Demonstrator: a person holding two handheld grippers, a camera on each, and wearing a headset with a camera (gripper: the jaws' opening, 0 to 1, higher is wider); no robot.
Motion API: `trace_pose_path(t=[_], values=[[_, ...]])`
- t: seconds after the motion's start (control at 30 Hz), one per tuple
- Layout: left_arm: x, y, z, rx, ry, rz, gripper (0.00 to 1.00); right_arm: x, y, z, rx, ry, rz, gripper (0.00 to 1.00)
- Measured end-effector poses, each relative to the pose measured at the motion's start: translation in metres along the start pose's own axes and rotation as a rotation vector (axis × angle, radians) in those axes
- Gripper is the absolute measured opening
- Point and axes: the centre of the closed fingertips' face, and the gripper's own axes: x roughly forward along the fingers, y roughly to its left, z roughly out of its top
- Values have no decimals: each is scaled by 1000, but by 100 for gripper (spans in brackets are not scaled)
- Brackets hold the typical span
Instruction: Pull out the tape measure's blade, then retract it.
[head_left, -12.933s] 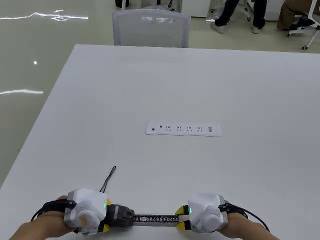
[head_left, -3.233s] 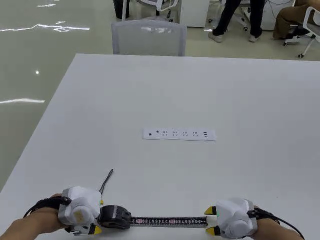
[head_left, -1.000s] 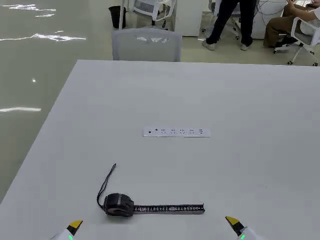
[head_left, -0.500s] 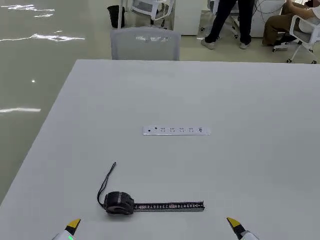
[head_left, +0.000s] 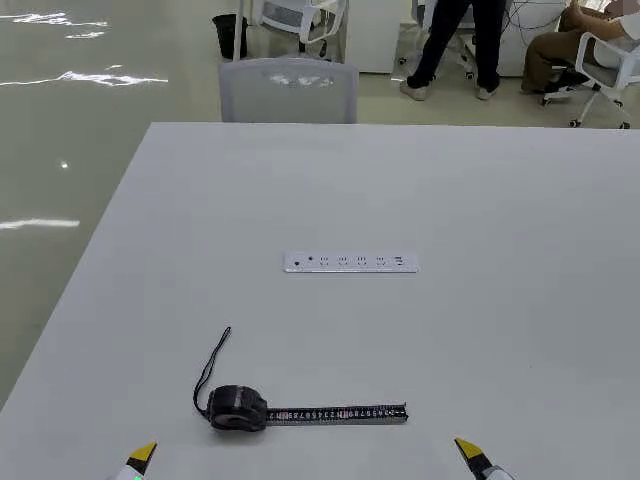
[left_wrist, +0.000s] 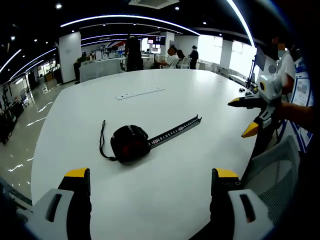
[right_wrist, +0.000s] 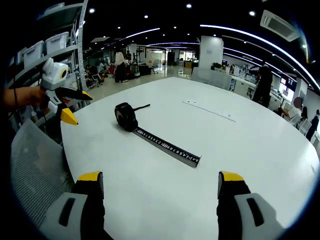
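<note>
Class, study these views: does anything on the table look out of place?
The tape measure lies on the table with its blade extended, unretracted; the left gripper and right gripper are open, apart from it.

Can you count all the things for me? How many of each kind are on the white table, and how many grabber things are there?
tape measure: 1
power strip: 1
grippers: 2, the left gripper and the right gripper, both open
Total: 4
</note>
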Motion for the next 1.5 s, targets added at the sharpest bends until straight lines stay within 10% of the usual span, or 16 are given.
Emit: trace_pose_path(t=[0.67,1.2,1.5], values=[[3,4,4,7,4,8,98,-1,-2,-6,-1,21,21,95],[15,10,12,156,45,-61,87,7,-8,-8,-57,35,94,89],[24,14,22,70,26,-3,86,13,-15,-6,-136,34,144,82]])
